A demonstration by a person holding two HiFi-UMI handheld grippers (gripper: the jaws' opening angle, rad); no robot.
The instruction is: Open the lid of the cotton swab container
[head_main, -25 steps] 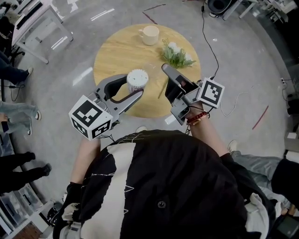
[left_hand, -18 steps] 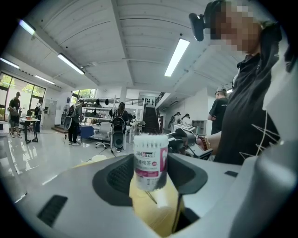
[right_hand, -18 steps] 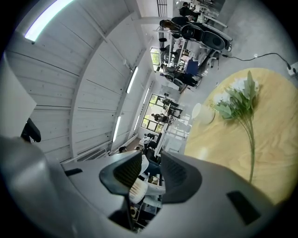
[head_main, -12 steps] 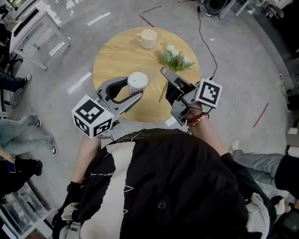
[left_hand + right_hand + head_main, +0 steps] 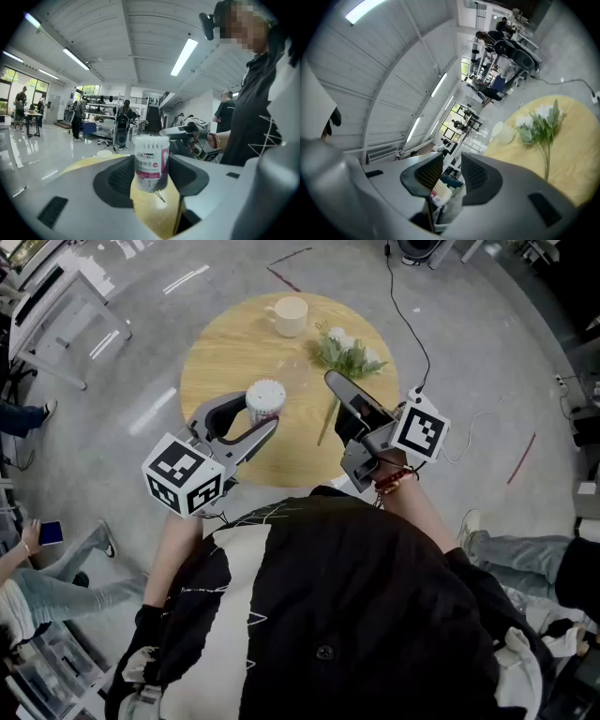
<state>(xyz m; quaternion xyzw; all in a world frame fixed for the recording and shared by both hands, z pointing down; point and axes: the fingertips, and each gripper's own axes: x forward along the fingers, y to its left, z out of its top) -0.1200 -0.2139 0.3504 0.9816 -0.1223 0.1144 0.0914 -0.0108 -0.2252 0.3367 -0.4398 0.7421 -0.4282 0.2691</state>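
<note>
The cotton swab container (image 5: 265,397) is a clear tub with a pink label and a white top, over the near left part of the round wooden table (image 5: 225,343). My left gripper (image 5: 253,412) is shut on its sides. In the left gripper view the container (image 5: 151,154) stands upright between the pads of the left gripper (image 5: 151,168), lid on. I cannot tell whether it rests on the table. My right gripper (image 5: 333,381) hovers to its right, pointing towards it, open with a narrow gap and nothing inside. Through the right gripper (image 5: 452,168) gap the container (image 5: 439,193) shows farther off.
A white cup (image 5: 289,315) stands at the table's far edge. A bunch of white flowers (image 5: 349,352) lies at the far right, its stem reaching towards the right gripper. A black cable (image 5: 412,324) runs over the floor. A person's legs (image 5: 56,568) are at the left.
The left gripper with the container has shifted slightly to the left in the head view. The right gripper has rolled a little and stays in place. People at the left have walked on.
</note>
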